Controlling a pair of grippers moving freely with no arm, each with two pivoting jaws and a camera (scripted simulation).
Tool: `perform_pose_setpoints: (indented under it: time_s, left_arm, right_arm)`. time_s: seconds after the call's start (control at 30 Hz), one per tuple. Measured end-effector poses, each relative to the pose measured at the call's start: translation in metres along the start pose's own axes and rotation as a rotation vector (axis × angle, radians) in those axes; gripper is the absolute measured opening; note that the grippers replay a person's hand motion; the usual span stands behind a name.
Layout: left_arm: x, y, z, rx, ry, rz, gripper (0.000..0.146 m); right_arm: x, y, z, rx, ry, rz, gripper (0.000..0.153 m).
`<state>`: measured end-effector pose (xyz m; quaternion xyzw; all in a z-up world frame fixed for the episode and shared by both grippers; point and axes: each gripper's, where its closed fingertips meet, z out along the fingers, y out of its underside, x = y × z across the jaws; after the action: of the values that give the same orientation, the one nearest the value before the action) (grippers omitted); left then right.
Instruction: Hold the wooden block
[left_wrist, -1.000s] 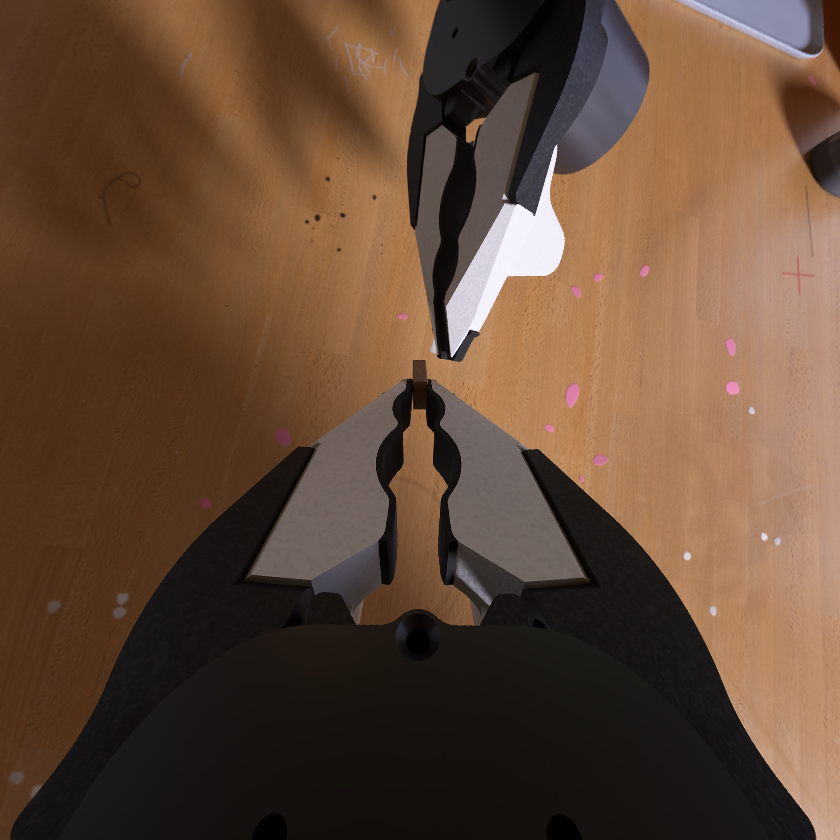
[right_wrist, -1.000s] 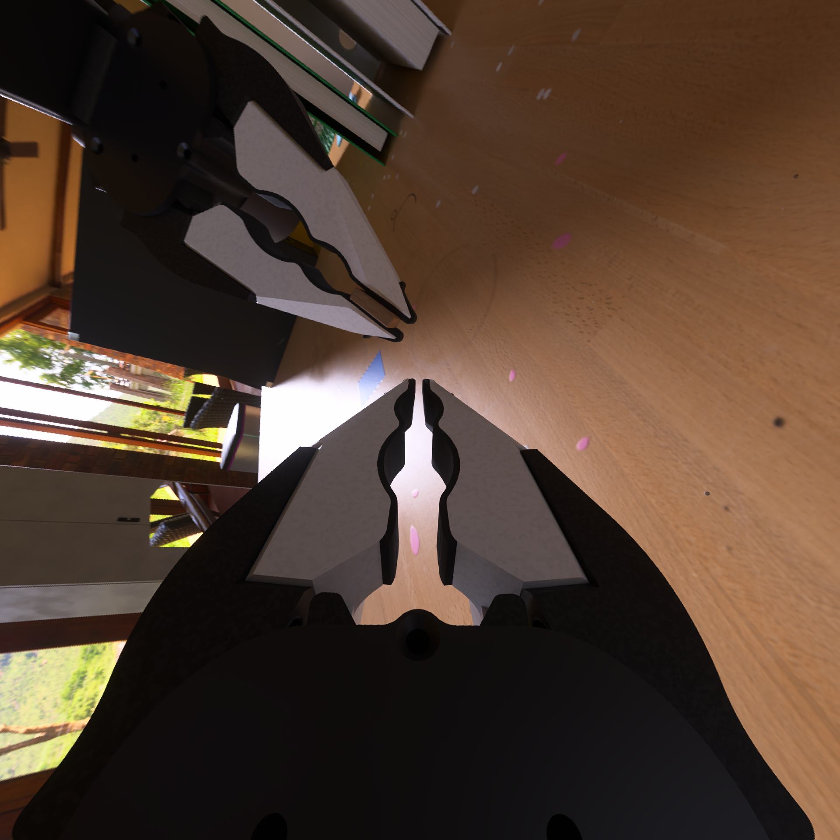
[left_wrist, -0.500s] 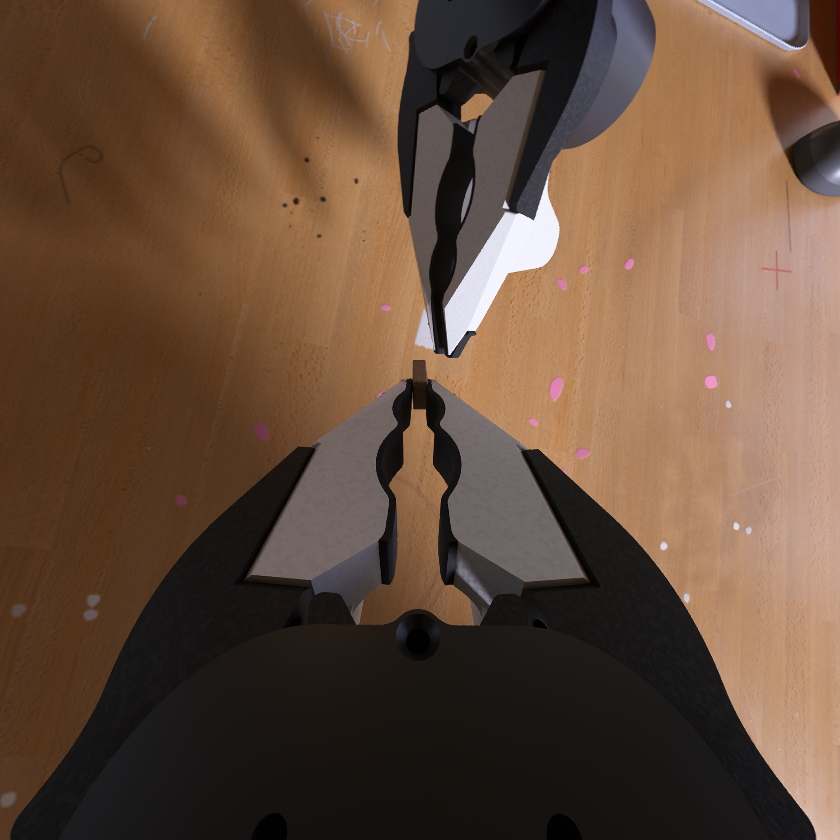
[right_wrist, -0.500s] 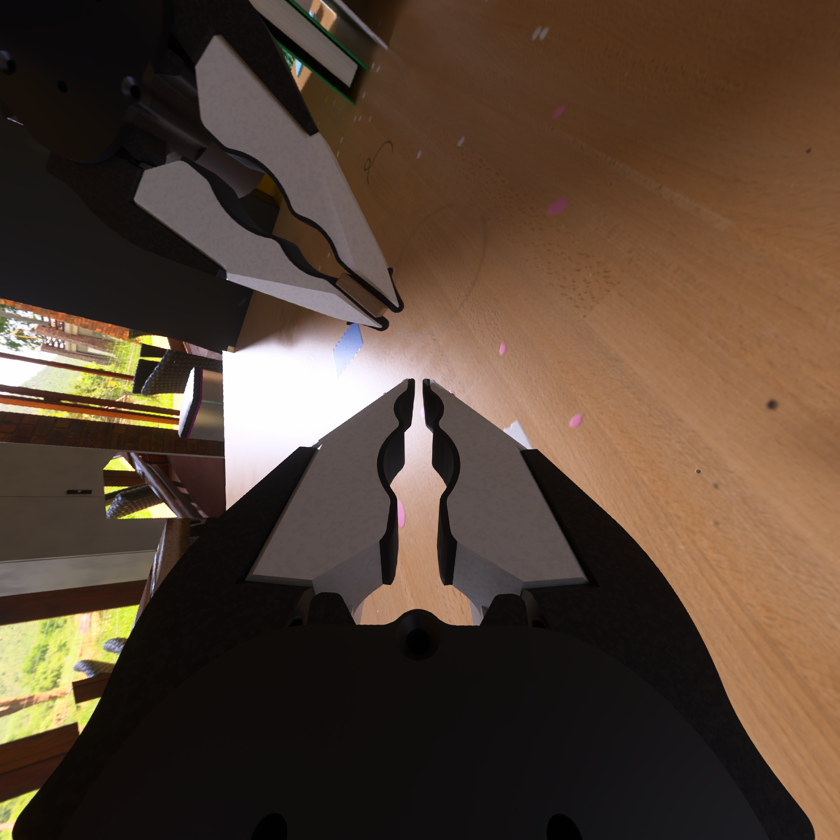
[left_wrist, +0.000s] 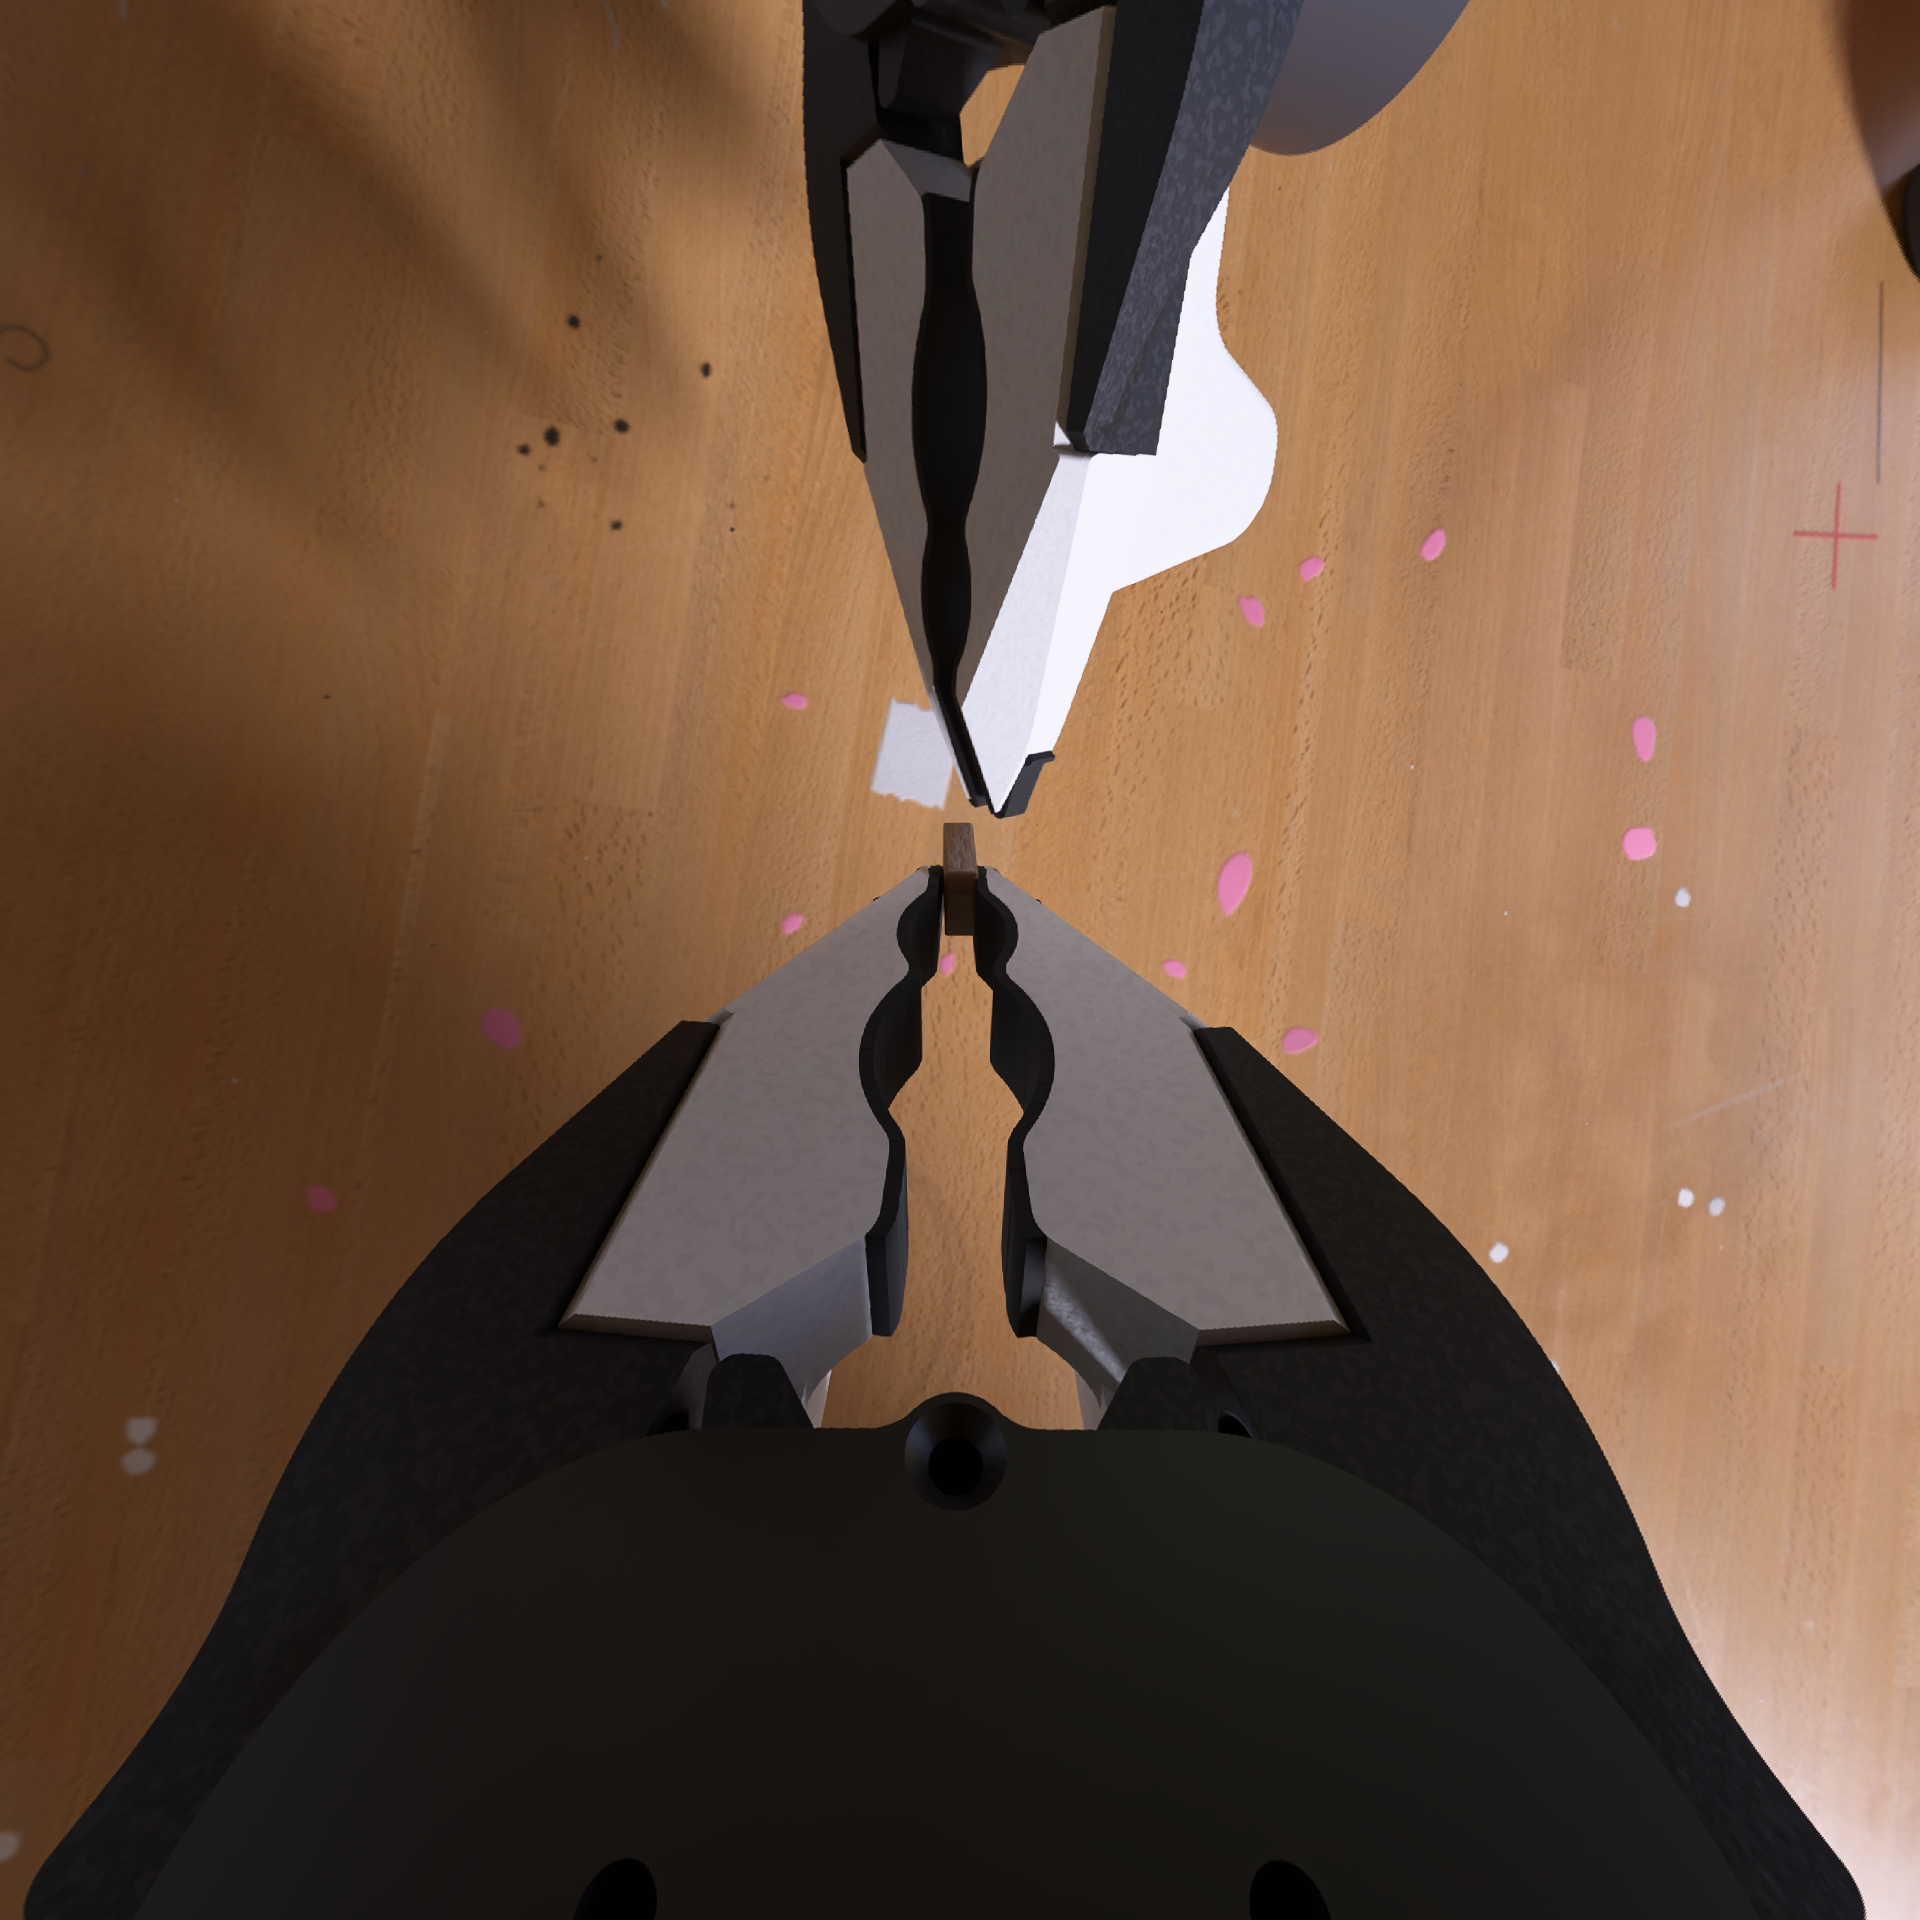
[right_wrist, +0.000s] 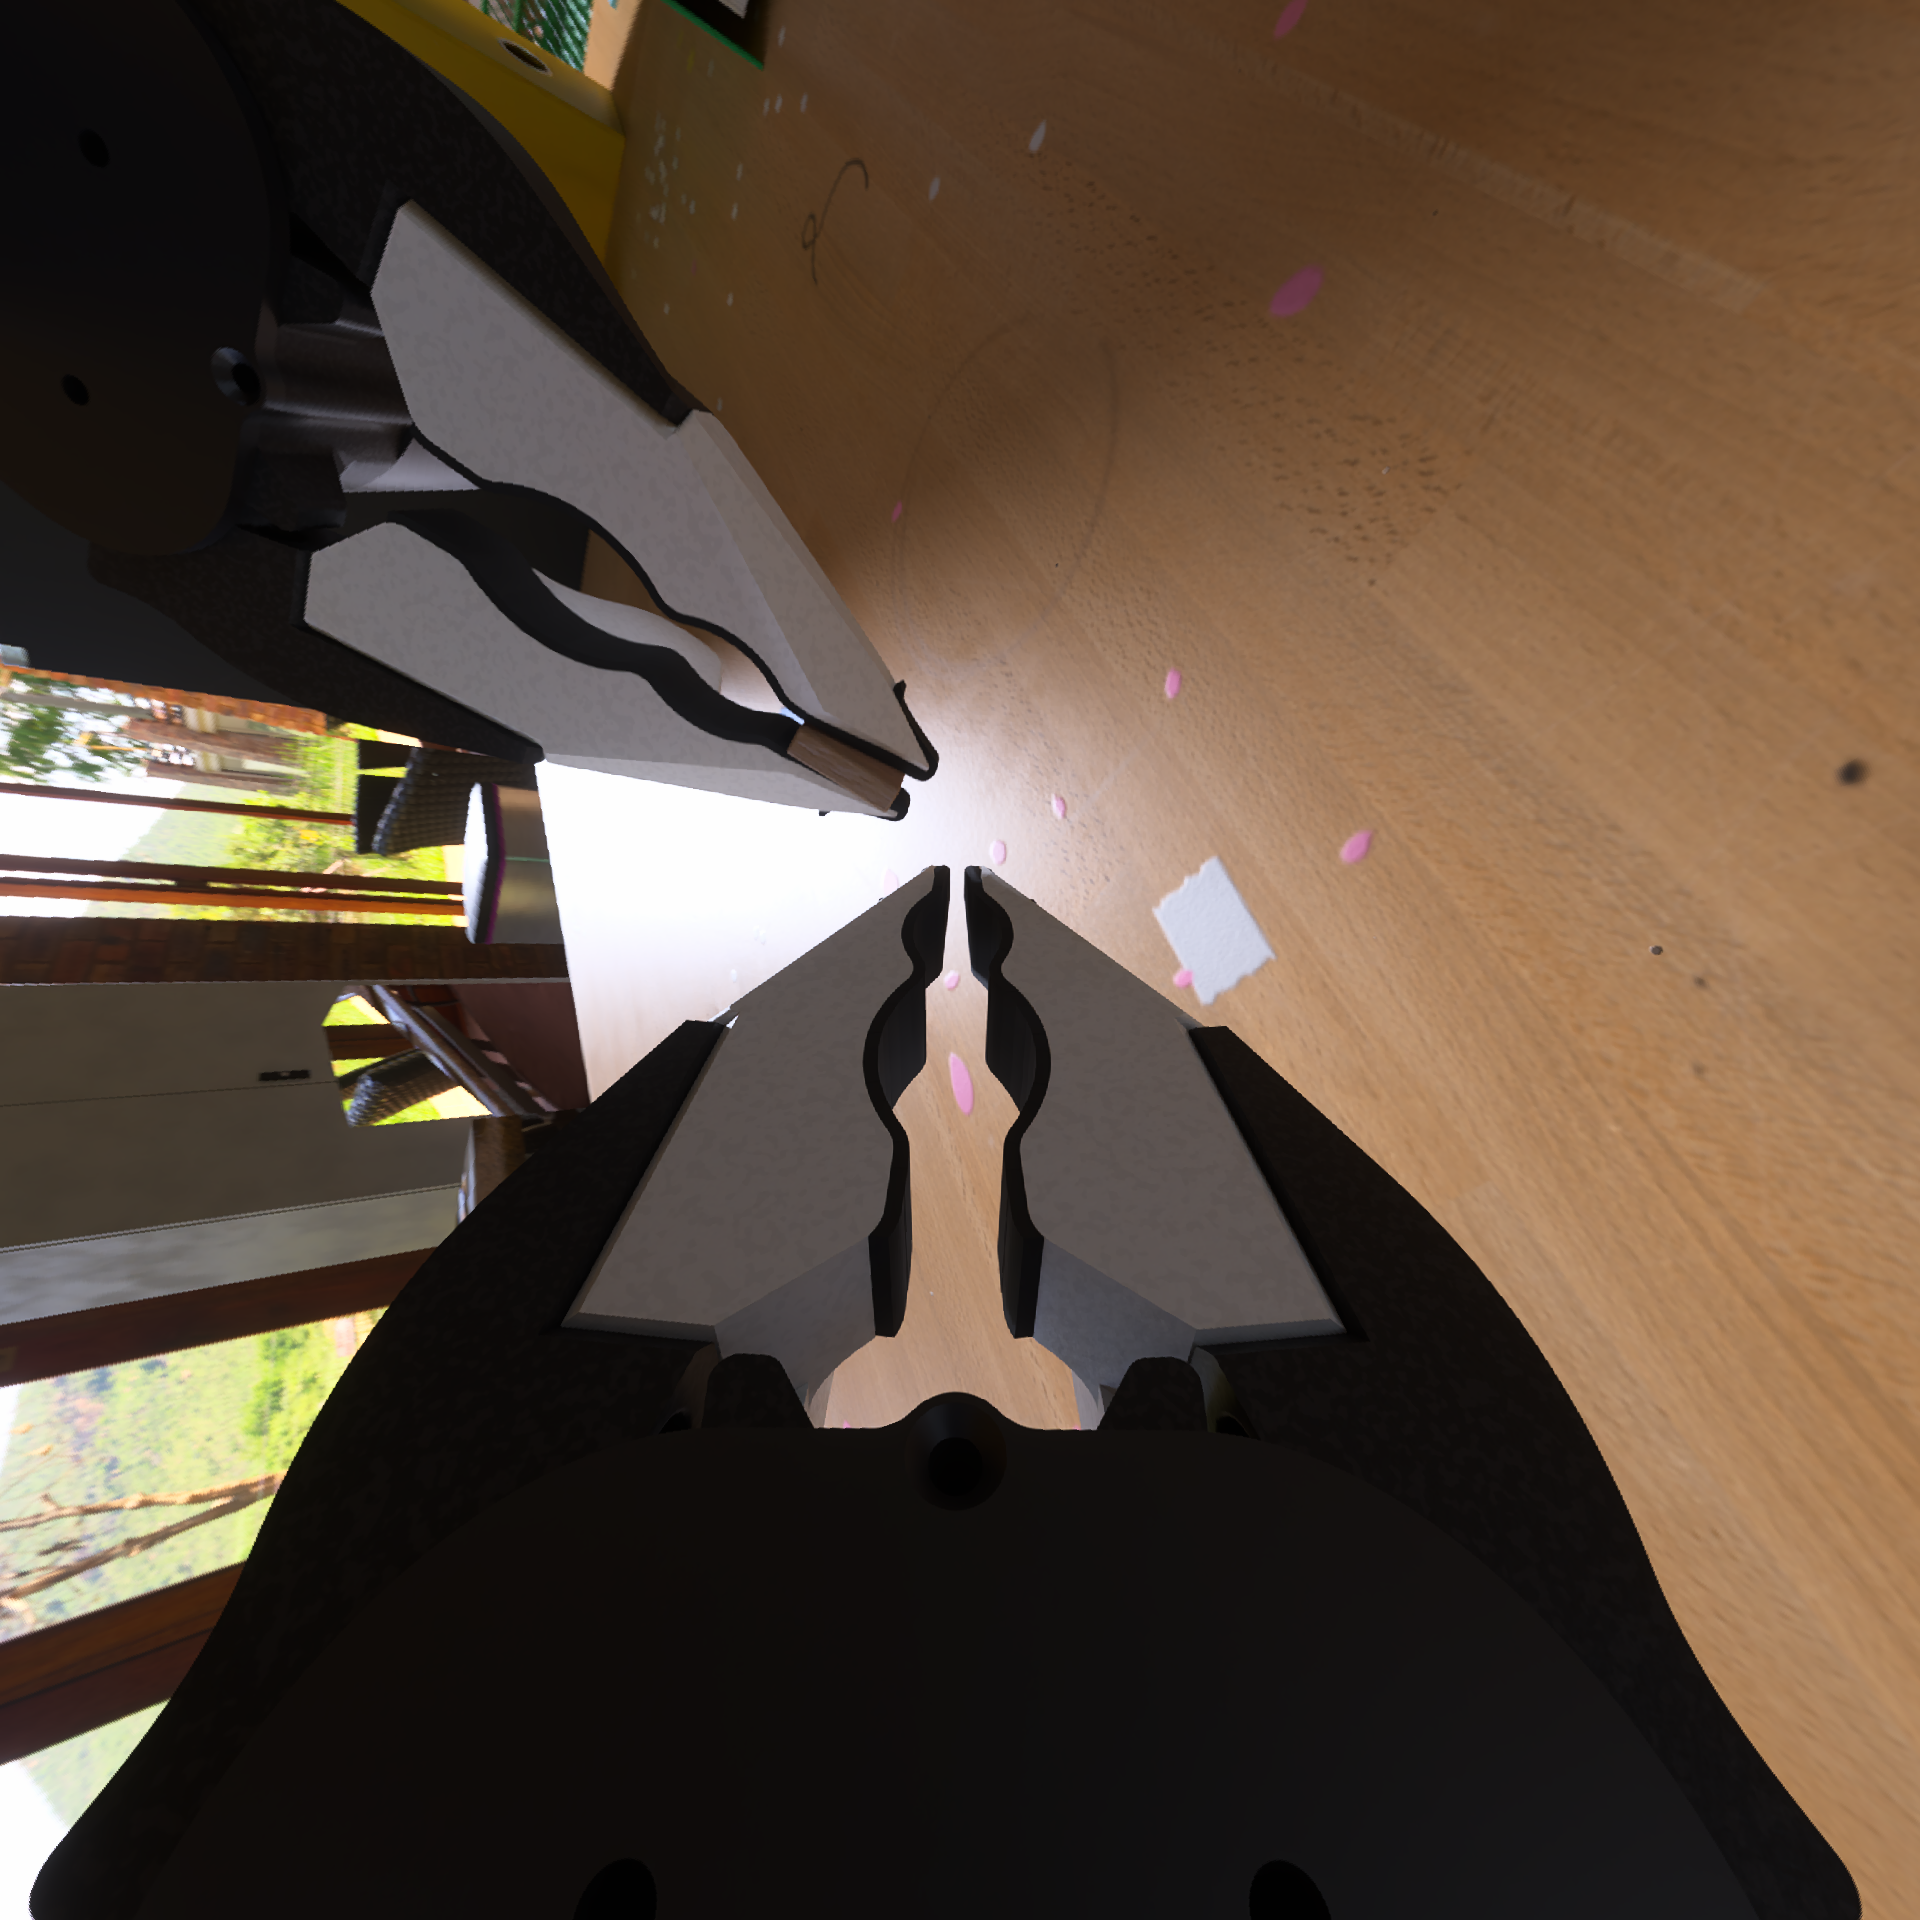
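A small thin wooden block (left_wrist: 957, 847) is pinched between the tips of my left gripper (left_wrist: 958, 883), above a wooden table (left_wrist: 416, 727). One end sticks out past the fingertips. My right gripper (left_wrist: 997, 800) points tip to tip at the left one, a short way beyond the block, not touching it. In the right wrist view my right gripper (right_wrist: 957, 878) is shut and empty. The left gripper (right_wrist: 914, 779) comes in there from the upper left with the block (right_wrist: 847, 769) between its tips.
A white paper scrap (left_wrist: 914, 758) lies on the table under the tips; it also shows in the right wrist view (right_wrist: 1210, 930). Pink and white flecks dot the wood. A dark object (left_wrist: 1901, 208) sits at the right edge. The table edge (right_wrist: 582, 935) and a window lie left.
The two grippers have drawn closer, tip to tip; the right one looms larger in the left wrist view. The white scrap has come into view. The block stays pinched.
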<state>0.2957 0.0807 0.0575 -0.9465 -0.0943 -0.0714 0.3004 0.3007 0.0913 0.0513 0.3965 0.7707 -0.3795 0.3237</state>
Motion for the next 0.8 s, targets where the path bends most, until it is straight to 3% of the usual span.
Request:
perform_pose_setpoints:
  time_s: [0.23, 0.43, 0.8]
  left_arm:
    - [0.005, -0.001, 0.005, -0.011, 0.017, -0.041, 0.005]
    - [0.004, -0.004, 0.005, -0.018, -0.056, -0.008, 0.005]
    - [0.001, -0.002, -0.001, -0.056, -0.134, 0.044, 0.005]
  right_arm:
    - [0.002, 0.003, -0.001, -0.026, 0.049, -0.018, 0.003]
    - [0.001, 0.002, -0.005, -0.023, 0.067, -0.02, 0.003]
    - [-0.011, -0.005, -0.005, 0.016, -0.032, -0.005, 0.003]
